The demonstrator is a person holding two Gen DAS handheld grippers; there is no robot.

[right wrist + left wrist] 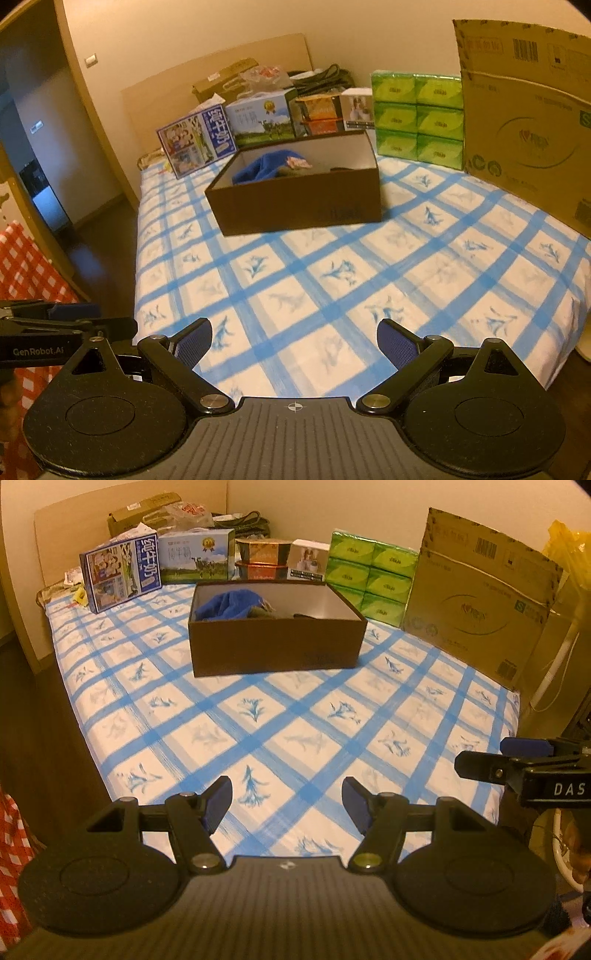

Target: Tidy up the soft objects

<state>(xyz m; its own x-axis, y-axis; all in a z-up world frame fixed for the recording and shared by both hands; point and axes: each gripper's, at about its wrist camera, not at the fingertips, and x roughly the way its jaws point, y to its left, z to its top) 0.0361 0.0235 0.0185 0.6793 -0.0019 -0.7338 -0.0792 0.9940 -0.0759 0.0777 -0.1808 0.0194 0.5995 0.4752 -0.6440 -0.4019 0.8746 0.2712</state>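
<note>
Filling the frame, your checked bed sheet [288, 731] carries a brown box [275, 642] at upper centre, with blue cloth [229, 603] bundled in its left end. Lower down, your left gripper [287, 805] and right gripper [294, 345] both hang released, grasping nothing.

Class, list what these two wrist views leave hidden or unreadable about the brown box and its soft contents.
- Brown box, left wrist view: its near wall hides the floor and the lower part of the blue cloth.
- Dark items beside the cloth, both views: too small and dim to identify.
- Print on the box front, right wrist view: blurred, unreadable.
</note>
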